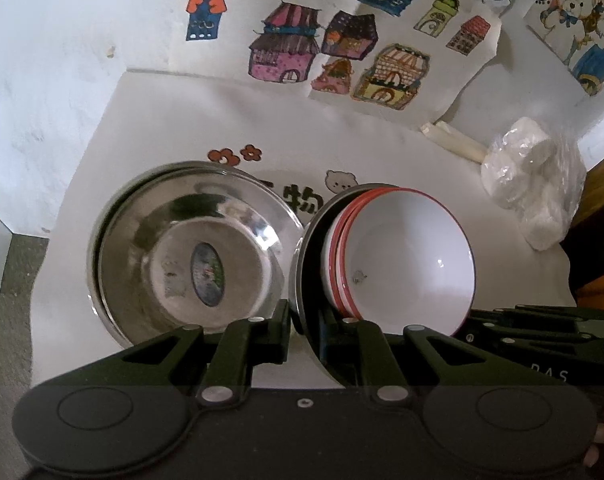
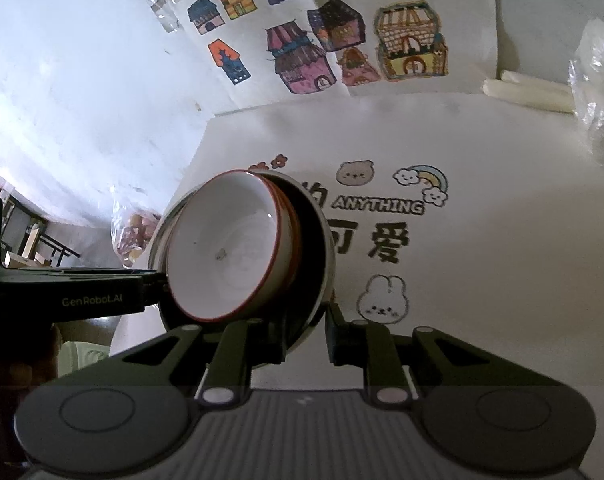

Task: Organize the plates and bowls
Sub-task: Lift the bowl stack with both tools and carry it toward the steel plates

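Only the left wrist view shows the stack of steel basins resting on the white table cover. Both views show a steel dish holding nested red-rimmed bowls, raised and tilted above the cover. Left gripper and right gripper each clamp its rim from opposite sides.

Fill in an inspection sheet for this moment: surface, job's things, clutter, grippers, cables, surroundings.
Surface: white printed table cover.
Job's things: steel dish holding red-rimmed bowls, tilted; stacked steel plates beside it.
Clutter: bagged white rolls; cream sticks.
Grippers: left gripper and right gripper both shut on the steel dish rim.
Cables: nothing seen.
Surroundings: coloured house drawings, white wall.
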### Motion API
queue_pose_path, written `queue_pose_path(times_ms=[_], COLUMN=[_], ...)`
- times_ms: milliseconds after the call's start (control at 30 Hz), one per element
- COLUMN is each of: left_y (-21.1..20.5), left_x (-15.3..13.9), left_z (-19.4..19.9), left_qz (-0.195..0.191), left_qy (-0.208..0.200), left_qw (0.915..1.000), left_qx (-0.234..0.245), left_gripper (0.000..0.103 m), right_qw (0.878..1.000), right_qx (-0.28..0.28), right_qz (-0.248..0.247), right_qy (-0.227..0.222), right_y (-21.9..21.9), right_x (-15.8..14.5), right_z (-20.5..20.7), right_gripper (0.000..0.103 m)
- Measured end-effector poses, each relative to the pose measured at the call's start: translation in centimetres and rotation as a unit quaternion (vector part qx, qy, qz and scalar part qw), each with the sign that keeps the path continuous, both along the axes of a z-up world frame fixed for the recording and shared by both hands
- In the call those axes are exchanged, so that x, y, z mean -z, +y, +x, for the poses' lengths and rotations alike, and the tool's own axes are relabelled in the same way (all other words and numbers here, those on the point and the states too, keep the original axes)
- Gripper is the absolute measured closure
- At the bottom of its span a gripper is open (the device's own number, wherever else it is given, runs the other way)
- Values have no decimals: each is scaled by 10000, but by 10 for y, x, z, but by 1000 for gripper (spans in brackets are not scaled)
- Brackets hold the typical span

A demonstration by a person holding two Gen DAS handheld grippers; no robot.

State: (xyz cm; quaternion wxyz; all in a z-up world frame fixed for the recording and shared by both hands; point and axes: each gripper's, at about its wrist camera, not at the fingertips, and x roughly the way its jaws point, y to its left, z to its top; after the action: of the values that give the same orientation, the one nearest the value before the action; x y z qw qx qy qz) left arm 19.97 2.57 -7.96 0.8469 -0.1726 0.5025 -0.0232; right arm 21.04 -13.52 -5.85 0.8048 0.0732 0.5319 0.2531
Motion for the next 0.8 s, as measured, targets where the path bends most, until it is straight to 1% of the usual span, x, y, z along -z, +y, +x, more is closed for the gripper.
queue_pose_path(times_ms=[200, 800], left_y=[18, 58], left_x=[-4, 2], left_z=[1, 7], left_qz=[13, 41], left_qy=[-4, 55], left_qw=[10000, 9998], left_qx=[12, 173], left_gripper=[91, 91], right_qw=[10000, 9999], right_qx=[6, 145], right_qz=[11, 50], right_qy=[-19, 23], right_y=[16, 48], right_x=[-2, 7], right_z=[1, 2], right_gripper=[82, 82])
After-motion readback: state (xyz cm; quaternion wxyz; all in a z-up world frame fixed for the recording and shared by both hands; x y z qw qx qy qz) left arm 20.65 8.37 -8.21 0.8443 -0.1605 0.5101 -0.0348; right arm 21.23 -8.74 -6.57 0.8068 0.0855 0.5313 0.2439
